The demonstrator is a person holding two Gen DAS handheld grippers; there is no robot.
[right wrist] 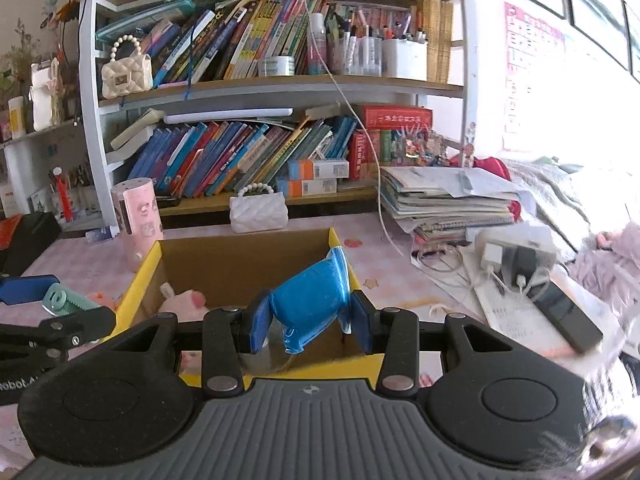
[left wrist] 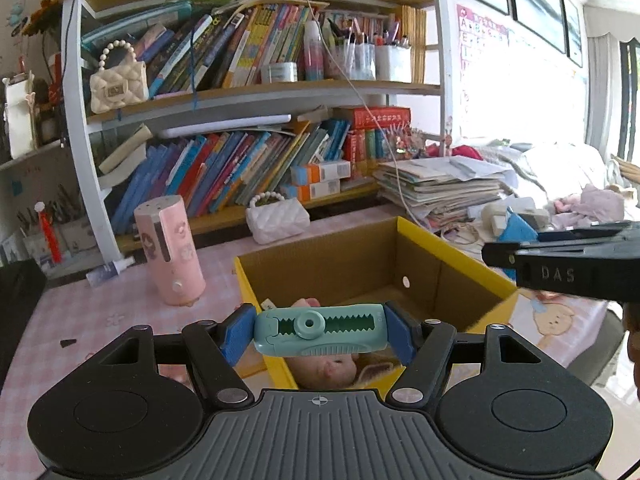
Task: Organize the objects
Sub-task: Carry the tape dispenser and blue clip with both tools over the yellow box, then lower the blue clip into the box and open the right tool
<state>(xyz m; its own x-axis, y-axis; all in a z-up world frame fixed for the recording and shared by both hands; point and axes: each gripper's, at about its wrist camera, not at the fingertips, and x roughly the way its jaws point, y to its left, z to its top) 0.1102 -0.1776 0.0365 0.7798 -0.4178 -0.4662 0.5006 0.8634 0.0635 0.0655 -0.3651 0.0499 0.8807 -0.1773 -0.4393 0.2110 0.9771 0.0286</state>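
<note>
A pink cylindrical container (left wrist: 170, 250) is seen standing on the pink checked surface (left wrist: 80, 312) at left, below crowded bookshelves (left wrist: 256, 92). Beside it, an open yellow cardboard box (left wrist: 452, 256) is set on the surface, with a pink plush toy (left wrist: 326, 368) lying inside. The left tool (left wrist: 318, 330) is shown clenched on a teal correction-tape dispenser (left wrist: 320, 330), held crosswise above the box's near edge. A white quilted handbag (right wrist: 259, 210) is placed behind the box. The right tool (right wrist: 310, 320) is clamped on a blue plastic pouch (right wrist: 314, 300), raised over the box's right side. At right, stacked papers (right wrist: 448, 200) and a charger (right wrist: 494, 254) are strewn.
</note>
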